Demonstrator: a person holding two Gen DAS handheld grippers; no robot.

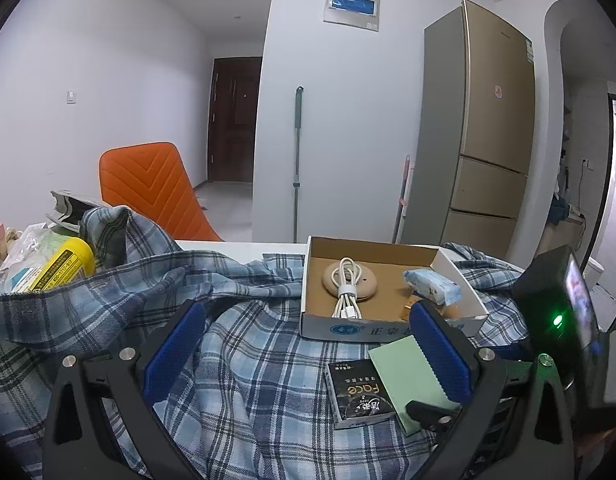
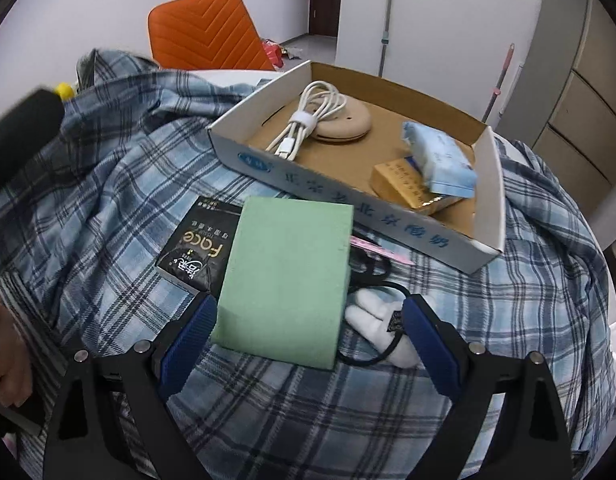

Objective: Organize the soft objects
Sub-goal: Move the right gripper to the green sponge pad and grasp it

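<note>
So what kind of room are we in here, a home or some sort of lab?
Most likely a lived-in home, probably a dining area beside a kitchen. A tall gold fridge stands by the wall, a mop leans nearby, and an orange chair sits at a table covered by a plaid shirt.

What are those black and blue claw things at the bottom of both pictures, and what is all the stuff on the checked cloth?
They are two hand-held grippers, tongs a person squeezes, one in each hand. Each carries a camera looking along its two fingers, so one picture is from the left hand-held gripper and the other from the right hand-held gripper. Both are open and hold nothing. The right one has its fingers around a green foam block, not yet squeezing it. Everything lies on a blue checked shirt. On it sits an open cardboard box holding a coiled white cable, a blue tissue pack and a small gold box. Beside the block lie a black tissue pack and a white plush toy.
</note>
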